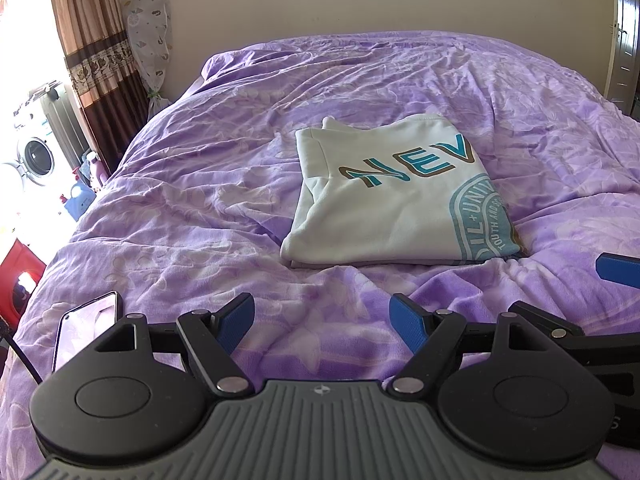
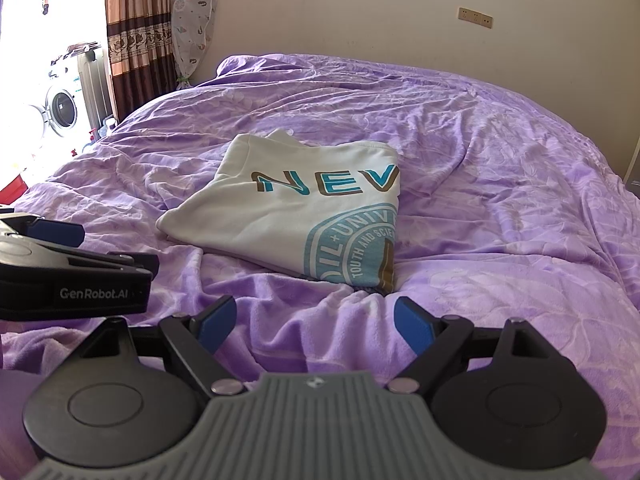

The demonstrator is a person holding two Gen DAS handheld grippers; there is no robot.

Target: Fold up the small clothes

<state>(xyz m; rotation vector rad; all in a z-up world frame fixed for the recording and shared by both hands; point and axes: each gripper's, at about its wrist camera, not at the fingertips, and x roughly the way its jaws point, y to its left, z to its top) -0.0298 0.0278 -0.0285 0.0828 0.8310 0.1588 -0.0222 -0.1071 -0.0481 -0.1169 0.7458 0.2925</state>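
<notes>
Sweatshirt (image 1: pixel 384 200) lies folded on the purple bedspread (image 1: pixel 200 200); both grippers' fingers (image 1: pixel 240 320) spread apart, grasping nothing.

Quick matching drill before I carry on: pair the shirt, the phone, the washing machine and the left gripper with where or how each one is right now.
1. shirt
2. phone
3. washing machine
4. left gripper

a. open, holding nothing
b. folded on the purple blanket
c. beyond the curtain, off the bed's left side
d. lying near the bed's front left edge

Pairs: 1-b, 2-d, 3-c, 4-a
</notes>
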